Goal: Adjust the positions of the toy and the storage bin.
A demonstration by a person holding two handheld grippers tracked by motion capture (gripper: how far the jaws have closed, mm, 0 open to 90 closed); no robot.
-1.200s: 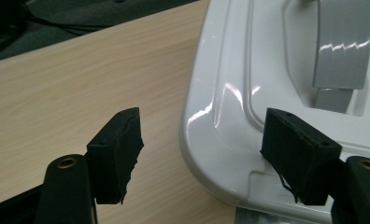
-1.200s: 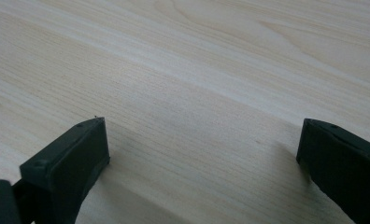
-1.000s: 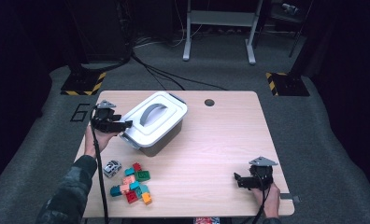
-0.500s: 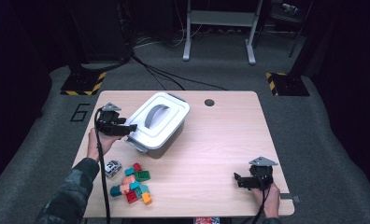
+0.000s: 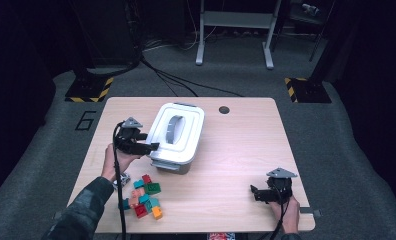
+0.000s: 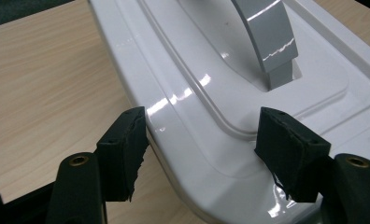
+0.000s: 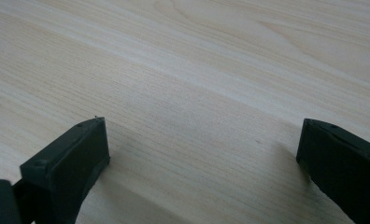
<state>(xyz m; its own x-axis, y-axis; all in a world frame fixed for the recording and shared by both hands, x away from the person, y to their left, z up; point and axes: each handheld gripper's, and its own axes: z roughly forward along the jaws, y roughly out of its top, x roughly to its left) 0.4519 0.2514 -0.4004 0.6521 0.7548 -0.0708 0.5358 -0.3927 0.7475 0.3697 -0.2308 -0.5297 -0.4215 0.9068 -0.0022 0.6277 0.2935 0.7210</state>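
Overhead, my left hand-held gripper (image 5: 148, 146) meets the near-left corner of the glossy white box (image 5: 178, 132) mid-surface; my right hand-held gripper (image 5: 258, 194) rests near the front-right. Left gripper view: jaws spread, straddling the lid's (image 6: 230, 98) rounded rim. Right gripper view: jaws apart over bare pale woodgrain surface (image 7: 197, 93).

A dark number "6" (image 5: 86, 120) is painted on the grey floor (image 5: 46, 165), just beside the left edge of the worktop (image 5: 246, 150).
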